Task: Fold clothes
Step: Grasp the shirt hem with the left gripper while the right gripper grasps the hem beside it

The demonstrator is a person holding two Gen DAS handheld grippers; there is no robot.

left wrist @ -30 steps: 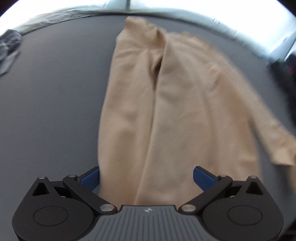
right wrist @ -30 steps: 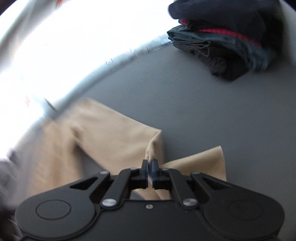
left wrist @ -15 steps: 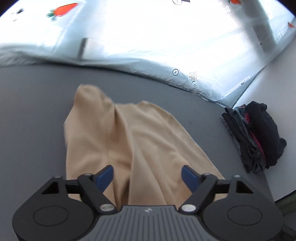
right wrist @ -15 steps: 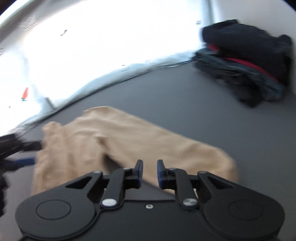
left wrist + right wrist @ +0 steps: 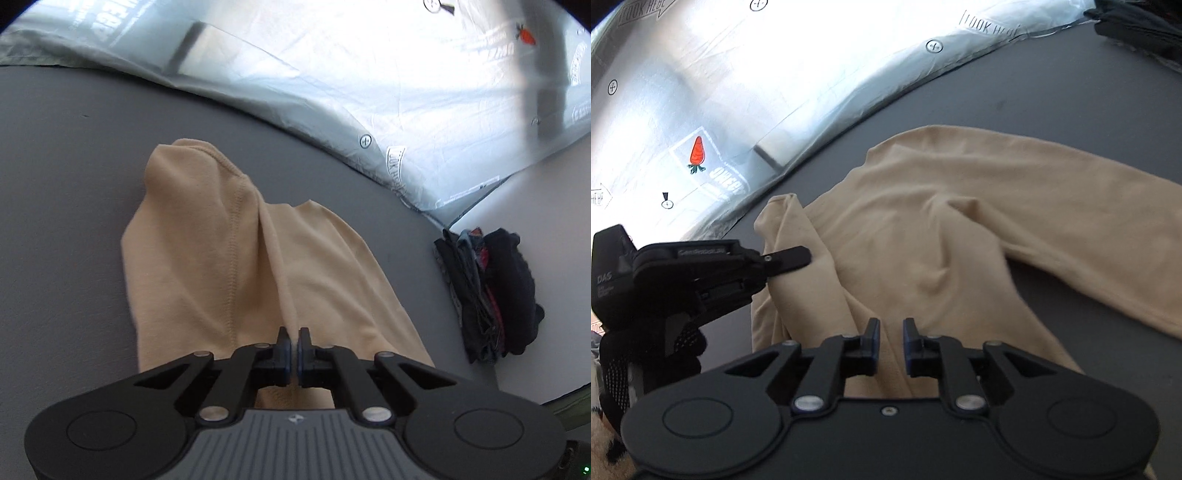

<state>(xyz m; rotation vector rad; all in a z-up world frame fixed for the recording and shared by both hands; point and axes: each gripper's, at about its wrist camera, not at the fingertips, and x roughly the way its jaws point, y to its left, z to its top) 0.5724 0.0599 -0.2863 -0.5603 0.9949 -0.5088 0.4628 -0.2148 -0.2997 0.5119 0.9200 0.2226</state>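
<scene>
The beige garment (image 5: 229, 266) lies spread on the grey surface (image 5: 55, 184). The left gripper (image 5: 294, 338) pinches a ridge of it; the right gripper (image 5: 890, 334) is opening, cloth between its fingers unpressed. Next, probably lift and fold over.

Left tongs (image 5: 294, 350) pinching a tan garment (image 5: 236, 266)
The cloth is lying rumpled on the grey worktop (image 5: 62, 192), dark folded clothes (image 5: 491, 295) sitting well apart.

Your black two-finger left gripper (image 5: 294, 349) is pointing downward with its blue-padded jaws pinching together on a ridge of tan cloth. Your black right gripper (image 5: 890, 341) is angling downward, its jaws opening. Your black dotted glove (image 5: 646, 354) is gripping the left handle.
</scene>
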